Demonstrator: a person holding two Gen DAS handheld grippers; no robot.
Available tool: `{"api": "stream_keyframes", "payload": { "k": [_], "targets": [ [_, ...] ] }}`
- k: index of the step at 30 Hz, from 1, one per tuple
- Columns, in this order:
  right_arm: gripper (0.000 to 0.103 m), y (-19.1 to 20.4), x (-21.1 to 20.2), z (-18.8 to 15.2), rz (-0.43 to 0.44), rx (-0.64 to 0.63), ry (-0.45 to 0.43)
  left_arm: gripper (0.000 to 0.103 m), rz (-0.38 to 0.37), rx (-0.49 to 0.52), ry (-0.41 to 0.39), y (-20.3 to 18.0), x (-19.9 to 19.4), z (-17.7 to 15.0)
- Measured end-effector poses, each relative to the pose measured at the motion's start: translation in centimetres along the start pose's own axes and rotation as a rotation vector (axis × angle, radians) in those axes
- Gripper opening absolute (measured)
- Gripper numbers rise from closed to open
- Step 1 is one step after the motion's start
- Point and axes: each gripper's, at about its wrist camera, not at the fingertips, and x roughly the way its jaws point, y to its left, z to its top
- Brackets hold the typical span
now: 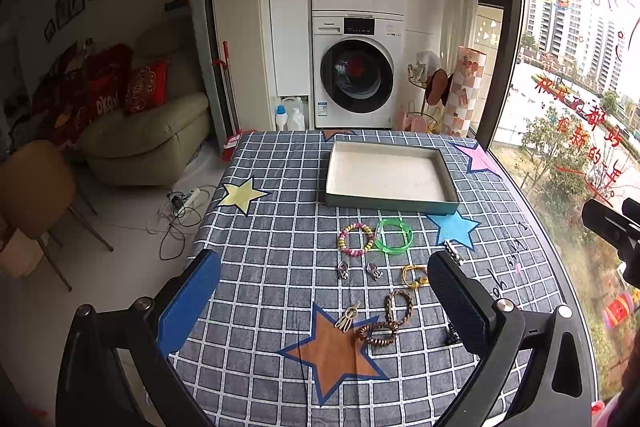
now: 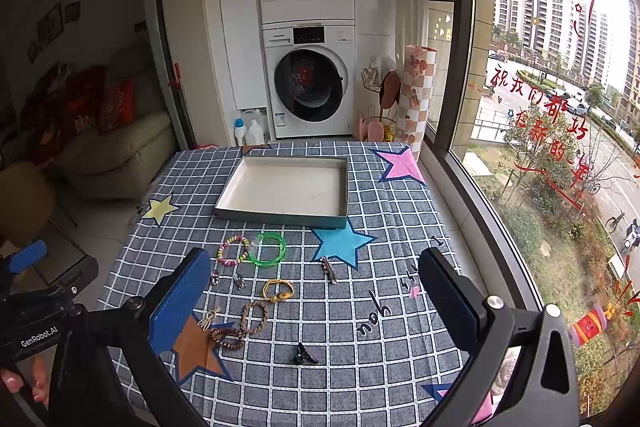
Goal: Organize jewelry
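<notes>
Both grippers (image 1: 324, 303) (image 2: 316, 301) gape wide — holding nothing.

My left gripper (image 1: 324, 303): black frame, blue textured pad on the left finger (image 1: 188, 301), black ribbed pad on the right. A silver screw head sits behind each pad. My right gripper (image 2: 316, 301) is built the same. "GenRobot.AI" is printed white on the left unit's black body, left of my right fingers.

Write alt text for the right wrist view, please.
Open right tongs hover over a checked tablecloth with scattered jewelry: a green bangle, beaded bracelet and yellow cord bracelet. An empty tray lies behind.
</notes>
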Motion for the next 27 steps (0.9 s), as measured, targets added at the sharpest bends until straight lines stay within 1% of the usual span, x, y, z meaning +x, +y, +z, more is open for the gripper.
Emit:
{"api": "stream_keyframes", "payload": {
  "k": [27],
  "targets": [
    [0.103, 0.27, -0.05, -0.12, 0.002, 0.0, 0.005, 0.103, -0.001, -0.001, 0.004, -0.06, -0.17, -0.34]
  ]
}}
